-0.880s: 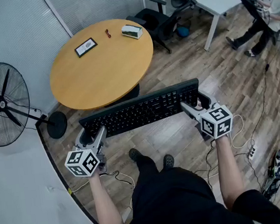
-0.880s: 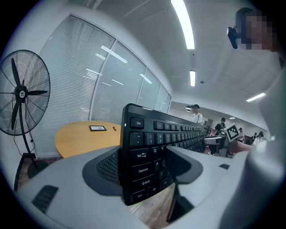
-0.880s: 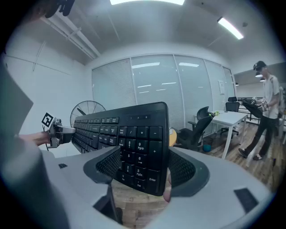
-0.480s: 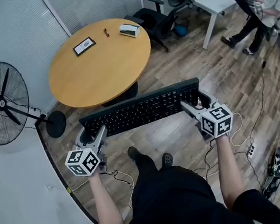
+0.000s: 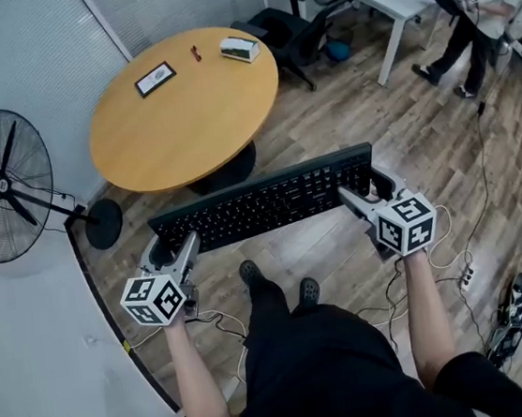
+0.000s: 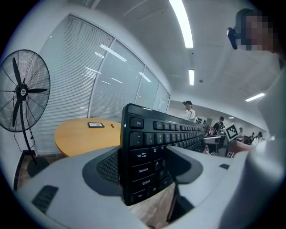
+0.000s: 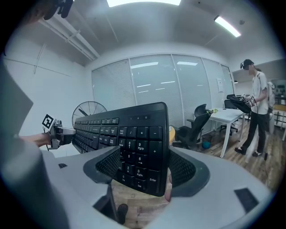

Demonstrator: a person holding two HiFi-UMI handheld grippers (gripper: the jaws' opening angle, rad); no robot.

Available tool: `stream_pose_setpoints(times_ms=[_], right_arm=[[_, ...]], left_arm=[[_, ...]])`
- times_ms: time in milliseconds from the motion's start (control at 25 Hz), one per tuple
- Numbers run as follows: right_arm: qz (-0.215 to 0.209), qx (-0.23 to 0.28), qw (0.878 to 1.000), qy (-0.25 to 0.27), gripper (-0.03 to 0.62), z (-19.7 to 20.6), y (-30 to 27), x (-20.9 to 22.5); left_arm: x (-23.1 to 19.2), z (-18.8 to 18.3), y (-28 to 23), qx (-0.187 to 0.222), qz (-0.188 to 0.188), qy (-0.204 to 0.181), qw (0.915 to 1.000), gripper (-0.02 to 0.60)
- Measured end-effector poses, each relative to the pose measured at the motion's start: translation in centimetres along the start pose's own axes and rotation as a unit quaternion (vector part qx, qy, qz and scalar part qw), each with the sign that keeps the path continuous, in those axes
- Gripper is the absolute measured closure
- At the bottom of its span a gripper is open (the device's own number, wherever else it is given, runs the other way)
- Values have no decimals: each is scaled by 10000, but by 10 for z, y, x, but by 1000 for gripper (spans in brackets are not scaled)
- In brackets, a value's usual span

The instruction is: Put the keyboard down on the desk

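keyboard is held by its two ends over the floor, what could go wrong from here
1. The keyboard hangs over the wood floor, held only at its ends by the left gripper and right gripper. If one grip slips, that end probably drops.
2. It is not yet above the round table, so opening the jaws now would likely let it fall.
3. A small frame and a white box sit at the table's far side and could get knocked.
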State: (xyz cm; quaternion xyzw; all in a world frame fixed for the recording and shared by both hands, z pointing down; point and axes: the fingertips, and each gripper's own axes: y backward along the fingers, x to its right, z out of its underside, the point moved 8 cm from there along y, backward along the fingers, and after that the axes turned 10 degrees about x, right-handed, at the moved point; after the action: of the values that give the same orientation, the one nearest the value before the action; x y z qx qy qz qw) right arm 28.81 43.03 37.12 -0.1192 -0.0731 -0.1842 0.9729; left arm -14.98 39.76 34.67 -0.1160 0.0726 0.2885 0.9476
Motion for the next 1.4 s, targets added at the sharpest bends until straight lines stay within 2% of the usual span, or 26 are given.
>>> stream_pose_setpoints(times_ms=[240,520,680,1120,1400], right_arm=[[-46,-10,10000,-34,249,4,2,7],[-15,-66,10000,-20,249,3,-18,6],[68,-140,9999,-31,249,1,-35,16],[130,-285,9995,-97,249,-16,-124,22],[172,-304,9994,-47,249,-37,-184,21]], left_arm=[[6,4,-2,-29,-15,13,10000,293],[-14,6,-14,-43,13,82,10000,293],[-25,7,-37,-75,68,141,9998,293],[-98,-13,-98,-245,129,276,9992,293],[-147,-34,-136,-205,174,318,9991,293]])
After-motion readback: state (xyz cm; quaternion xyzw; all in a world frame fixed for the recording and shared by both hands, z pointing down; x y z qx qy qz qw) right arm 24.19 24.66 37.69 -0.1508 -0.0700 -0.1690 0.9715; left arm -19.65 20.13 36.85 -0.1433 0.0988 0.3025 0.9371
